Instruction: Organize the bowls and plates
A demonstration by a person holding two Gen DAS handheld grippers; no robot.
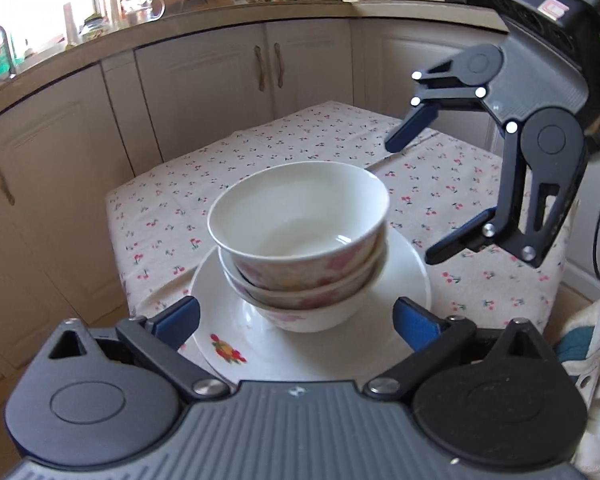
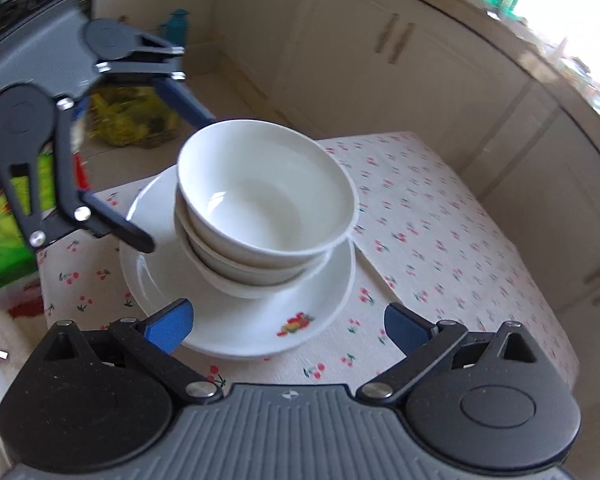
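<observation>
- One table [image 1: 480, 288], covered by a cloth printed with small red cherries, stands in front of a run of cream cabinets [image 1: 204, 80]; it is the biggest thing among those that matter here
- One white plate [image 1: 412, 276] lies flat on the cloth near the table's near edge, face up; a single fruit print [image 1: 227, 350] sits on its rim, on the side toward the cameras. Being round, it has no long axis to speak of
- Three bowls [image 1: 300, 216] are nested in one stack on the middle of the plate, all mouths up. The stack leans a little, the top bowl tipped and shifted off the two below; pink flower patterns show on their outer walls
- Two grippers, one per hand. The left gripper [image 1: 296, 322] hangs over the near rim of the plate, its blue-padded jaws spread wide to either side of the stack and touching nothing
- The right gripper [image 2: 288, 328] is likewise spread wide with nothing between its pads, the plate edge and bare cloth showing in the gap; in the left view it hangs above the table, apart from the bowls
</observation>
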